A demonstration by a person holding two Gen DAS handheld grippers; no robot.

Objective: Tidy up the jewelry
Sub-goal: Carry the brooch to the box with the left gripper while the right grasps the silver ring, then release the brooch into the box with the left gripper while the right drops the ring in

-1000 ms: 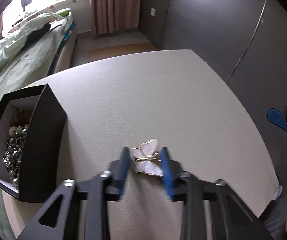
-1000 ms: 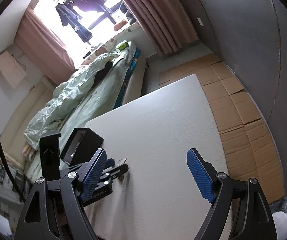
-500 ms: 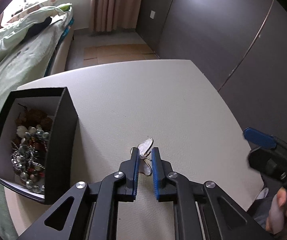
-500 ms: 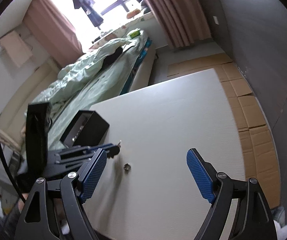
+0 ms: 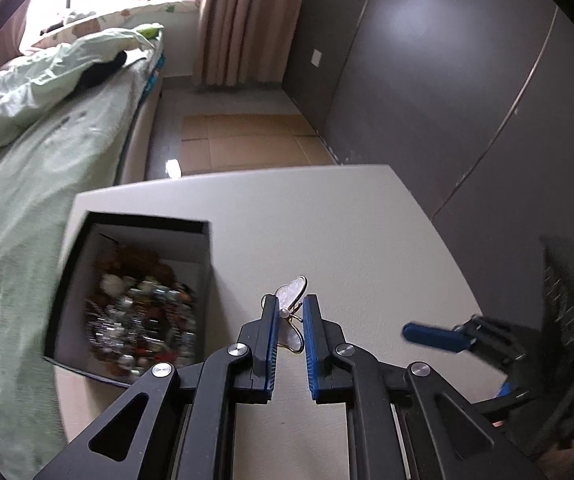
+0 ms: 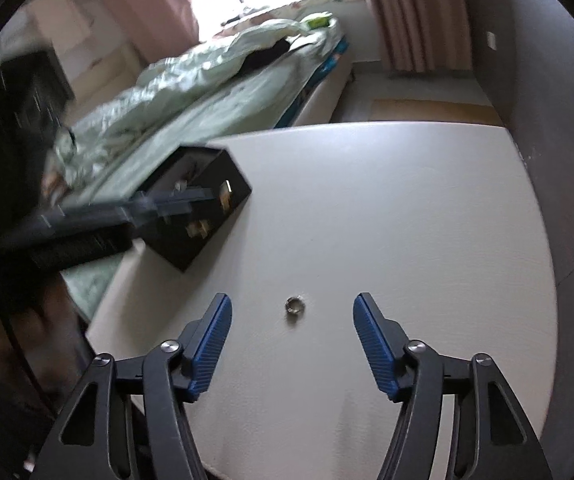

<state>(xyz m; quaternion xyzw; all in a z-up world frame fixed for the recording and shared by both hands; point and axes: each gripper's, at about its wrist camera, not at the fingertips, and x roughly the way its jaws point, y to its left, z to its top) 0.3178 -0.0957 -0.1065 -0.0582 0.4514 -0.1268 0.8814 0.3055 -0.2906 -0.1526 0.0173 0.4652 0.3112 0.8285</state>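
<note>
My left gripper point(image 5: 289, 314) is shut on a white and gold butterfly brooch point(image 5: 291, 308) and holds it above the white table point(image 5: 327, 220), just right of an open black jewelry box point(image 5: 147, 224) filled with beads and trinkets point(image 5: 139, 312). In the right wrist view, my right gripper point(image 6: 291, 312) is open and empty, with a small silver ring point(image 6: 294, 305) lying on the table point(image 6: 407, 220) between its fingertips. The black box point(image 6: 203, 208) sits to the left there, with the blurred left gripper point(image 6: 167, 204) over it.
A bed with a pale green duvet point(image 5: 27, 120) runs along the table's left side. Dark wardrobe doors point(image 5: 467, 80) stand at the right. Pink curtains point(image 5: 243, 20) and cardboard-covered floor point(image 5: 247, 140) lie beyond the table's far edge.
My left gripper closed on the butterfly brooch, lifted it off the table and moved it left toward the box. My right gripper came down around the silver ring.
</note>
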